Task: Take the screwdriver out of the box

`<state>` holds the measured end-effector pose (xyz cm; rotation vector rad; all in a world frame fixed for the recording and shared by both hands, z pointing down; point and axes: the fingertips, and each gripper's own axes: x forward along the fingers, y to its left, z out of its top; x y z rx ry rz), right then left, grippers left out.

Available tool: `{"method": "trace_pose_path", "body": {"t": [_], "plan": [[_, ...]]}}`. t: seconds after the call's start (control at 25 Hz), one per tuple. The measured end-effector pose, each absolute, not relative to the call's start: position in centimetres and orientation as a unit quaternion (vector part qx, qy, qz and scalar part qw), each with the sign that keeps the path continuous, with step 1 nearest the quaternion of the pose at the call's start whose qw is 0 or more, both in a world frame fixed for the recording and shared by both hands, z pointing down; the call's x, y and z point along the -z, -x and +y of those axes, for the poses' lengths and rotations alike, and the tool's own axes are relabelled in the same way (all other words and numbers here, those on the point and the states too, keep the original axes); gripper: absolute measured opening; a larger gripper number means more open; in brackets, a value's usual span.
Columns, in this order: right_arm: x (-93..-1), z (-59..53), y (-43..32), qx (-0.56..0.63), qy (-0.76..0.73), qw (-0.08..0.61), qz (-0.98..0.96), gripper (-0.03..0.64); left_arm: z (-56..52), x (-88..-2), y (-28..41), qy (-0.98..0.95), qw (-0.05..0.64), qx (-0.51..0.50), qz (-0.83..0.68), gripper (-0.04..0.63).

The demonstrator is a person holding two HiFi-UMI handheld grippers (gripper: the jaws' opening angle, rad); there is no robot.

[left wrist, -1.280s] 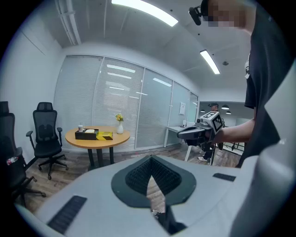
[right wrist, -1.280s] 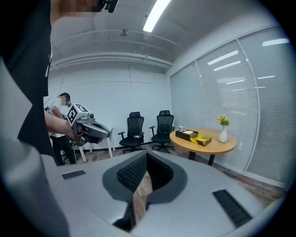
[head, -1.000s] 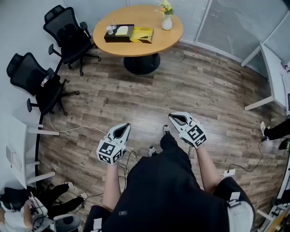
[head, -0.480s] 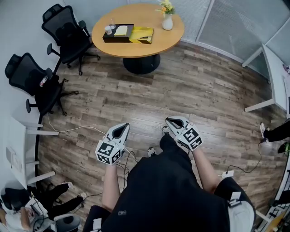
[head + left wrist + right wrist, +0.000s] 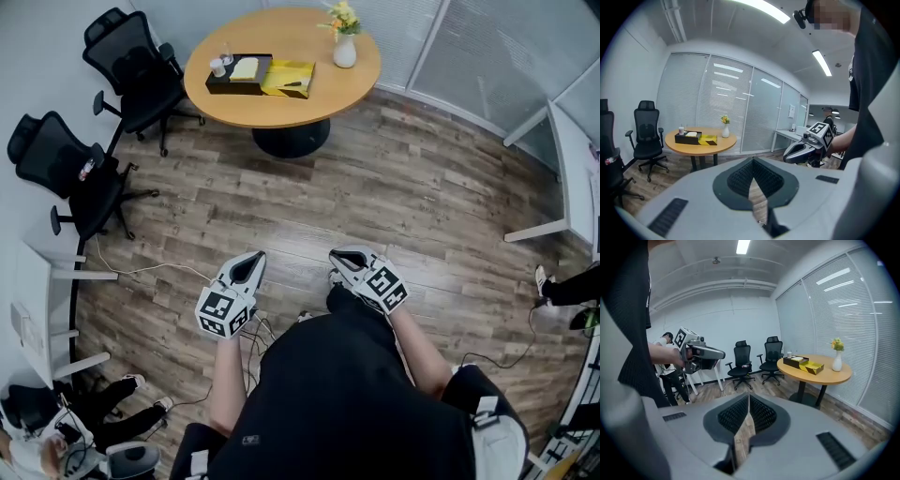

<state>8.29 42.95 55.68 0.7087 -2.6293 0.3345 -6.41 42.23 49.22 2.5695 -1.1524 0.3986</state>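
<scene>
- Left gripper and right gripper hung at waist height, jaws pressed together and empty; the round surface stood well apart.
- The screwdriver apparently lay in the yellow box there.

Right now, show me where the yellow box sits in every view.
Head view: yellow box at top centre, on the round table.
Left gripper view: yellow box left of centre, at mid-height.
Right gripper view: yellow box right of centre, at mid-height.
Shared landmark: white vase on the same table.
</scene>
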Motion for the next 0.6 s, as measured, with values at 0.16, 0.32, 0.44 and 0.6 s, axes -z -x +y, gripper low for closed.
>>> {"method": "trace_pose_path", "body": {"t": [0.16, 0.32, 0.44, 0.6], "plan": [[-55.8, 40.5, -9.6, -0.126, -0.245, 0.193, -0.942, 0.008, 40.1, -48.8, 5.2, -0.890, 0.147, -0.137, -0.410, 0.006], [-55.9, 38.0, -11.1, -0.152, -0.247, 0.172, -0.941, 0.008, 38.6, -48.6, 4.3, -0.884, 0.147, -0.142, -0.420, 0.006], [-56.0, 36.6, -11.9, -0.159, -0.242, 0.161, -0.943, 0.008, 37.7, -48.7, 3.7, -0.878, 0.149, -0.145, -0.430, 0.006], [-56.4, 35.3, -12.8, -0.164, -0.228, 0.162, -0.946, 0.008, 36.5, -48.8, 2.4, -0.873, 0.153, -0.149, -0.439, 0.006]]}}
